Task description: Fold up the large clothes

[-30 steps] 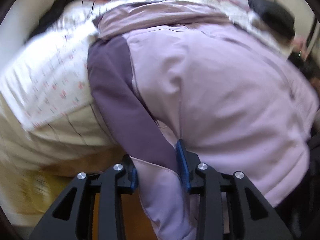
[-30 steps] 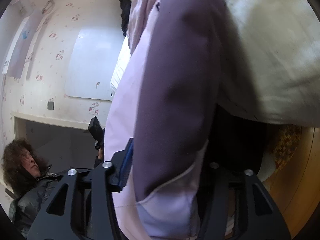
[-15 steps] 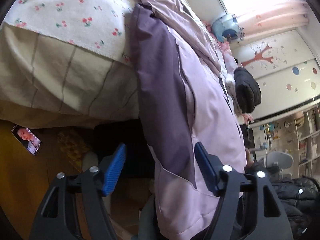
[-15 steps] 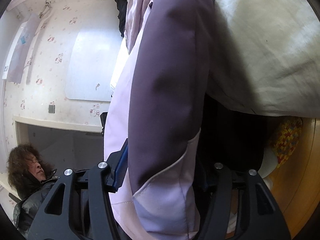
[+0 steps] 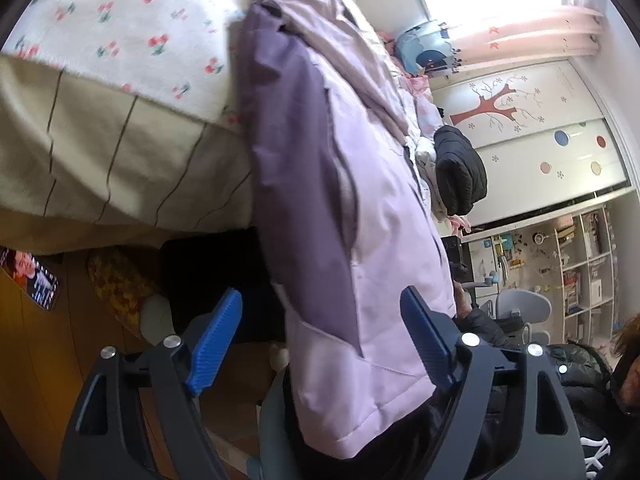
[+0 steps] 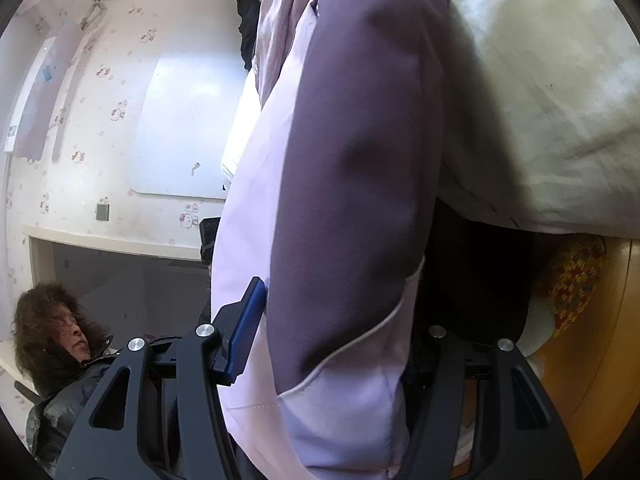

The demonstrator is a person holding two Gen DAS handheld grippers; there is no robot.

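Note:
A large lilac jacket (image 5: 380,208) with dark purple side panels hangs over the edge of a bed. In the left wrist view my left gripper (image 5: 324,344) is open, its blue pads wide apart on either side of the jacket's hanging hem, not clamping it. In the right wrist view the jacket (image 6: 352,184) fills the middle. My right gripper (image 6: 332,320) has the hanging lilac and purple cloth between its fingers; the left blue pad (image 6: 244,328) lies against the cloth, the right pad is hidden behind it.
The bed has a cherry-print cover (image 5: 132,32) over a beige quilt (image 5: 100,160). A black garment (image 5: 460,176) lies further along the bed. A phone (image 5: 32,276) and a yellow patterned slipper (image 5: 120,284) lie on the wooden floor. A person (image 6: 56,336) sits nearby.
My left gripper let go of the jacket hem and opened wide. Its view swung from over the jacket to along the bed edge. My right gripper stayed on the cloth.

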